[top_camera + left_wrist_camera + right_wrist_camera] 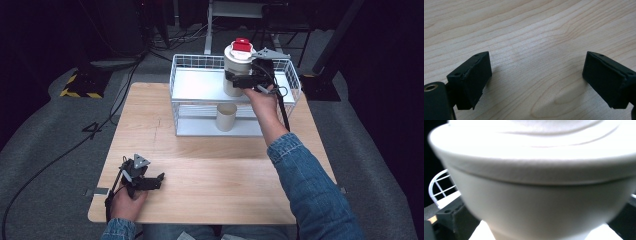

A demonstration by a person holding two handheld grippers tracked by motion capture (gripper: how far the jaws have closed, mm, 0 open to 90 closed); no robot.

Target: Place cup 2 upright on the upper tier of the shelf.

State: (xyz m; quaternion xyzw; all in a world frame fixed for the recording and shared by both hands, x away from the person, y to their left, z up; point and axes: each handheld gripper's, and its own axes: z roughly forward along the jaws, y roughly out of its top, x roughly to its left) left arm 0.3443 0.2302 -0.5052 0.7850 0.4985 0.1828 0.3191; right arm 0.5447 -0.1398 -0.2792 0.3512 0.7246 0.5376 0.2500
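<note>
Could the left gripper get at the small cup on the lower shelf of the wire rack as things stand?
Probably yes. The left gripper rests open on the table, bare wood lies between it and the small cup, and the wire rack looks open at the front. The right gripper sits higher, around the white container.

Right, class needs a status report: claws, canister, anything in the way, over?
Left claw open, empty, over table. Right claw around white canister on rack top shelf; grip unclear. Beige cup on shelf below, apart from it.
</note>
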